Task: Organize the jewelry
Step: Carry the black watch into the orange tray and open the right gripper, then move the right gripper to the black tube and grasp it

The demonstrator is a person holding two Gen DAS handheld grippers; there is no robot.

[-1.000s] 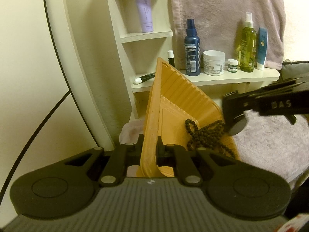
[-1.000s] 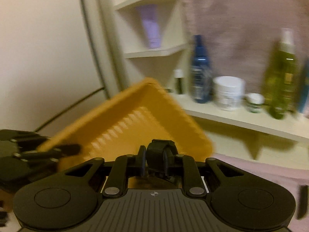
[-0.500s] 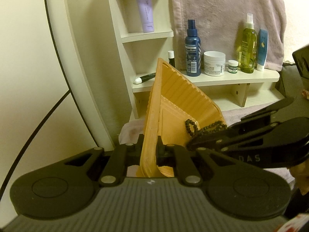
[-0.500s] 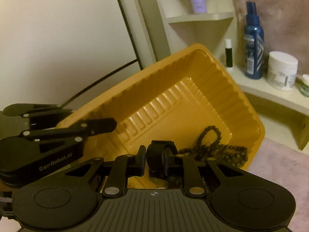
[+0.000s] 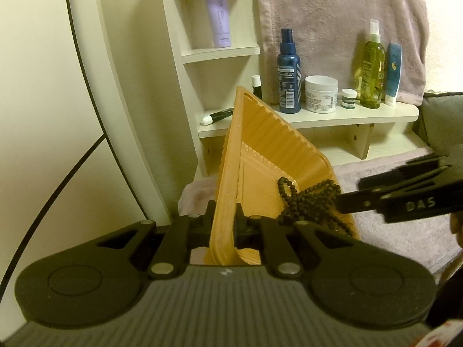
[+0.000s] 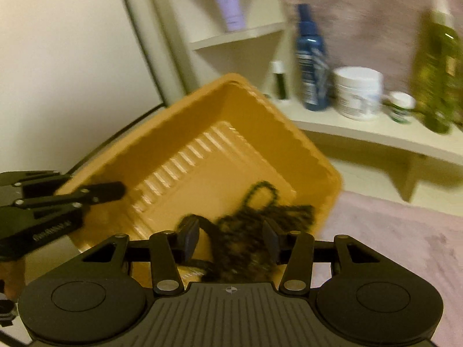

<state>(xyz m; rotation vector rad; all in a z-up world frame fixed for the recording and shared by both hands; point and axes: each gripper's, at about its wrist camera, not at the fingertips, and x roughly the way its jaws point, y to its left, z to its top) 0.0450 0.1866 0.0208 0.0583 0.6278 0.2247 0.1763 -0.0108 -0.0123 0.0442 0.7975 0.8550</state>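
Left claw (image 5: 222,225) clamped tight on near rim of ribbed orange plastic tray (image 5: 260,156), holding tray tilted. String of dark round beads (image 5: 312,202) heaped in low corner of tray, nearest right claw (image 6: 231,241). Right claw jaws opening, half spread, straddling bead heap; pads not pressing on beads. Step in hand, likely: reaching into tray for beads. Next move calls for lowering over heap, closing on several strands, lifting clear without snagging tray wall.
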